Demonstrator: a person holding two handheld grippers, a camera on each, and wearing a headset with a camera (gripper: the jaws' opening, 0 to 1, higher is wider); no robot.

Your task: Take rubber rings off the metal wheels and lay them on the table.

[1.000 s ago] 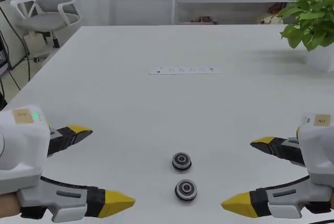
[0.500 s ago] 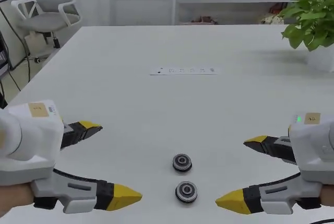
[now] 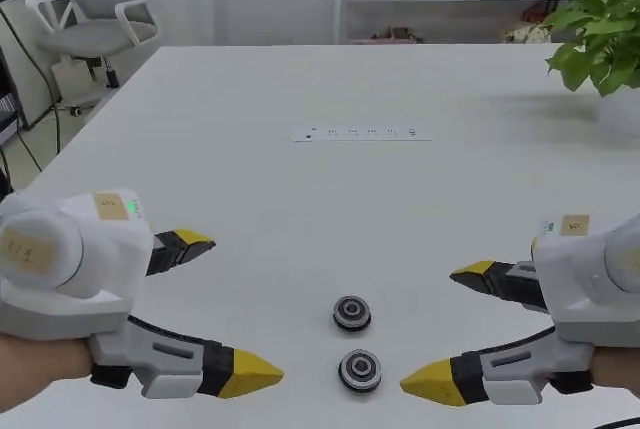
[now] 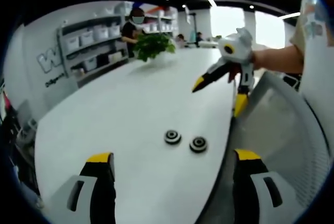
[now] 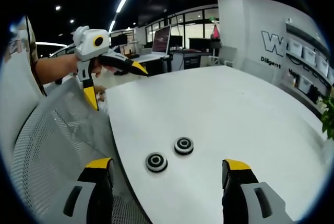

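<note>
Wall lettering (image 5: 275, 60), perhaps "Diligent", metal wheels (image 3: 351, 313) on table (image 3: 300, 189)

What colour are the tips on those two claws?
Yellow, on left gripper and right gripper; clearest in the head view.

table (image 3: 300, 189): plain pale grey;
far wheel (image 3: 351, 313): black outside, silver centre;
near wheel (image 3: 360, 370): black outside, silver centre;
left gripper (image 3: 238, 309): white body, yellow tips;
right gripper (image 3: 435, 327): white body, yellow tips
</note>
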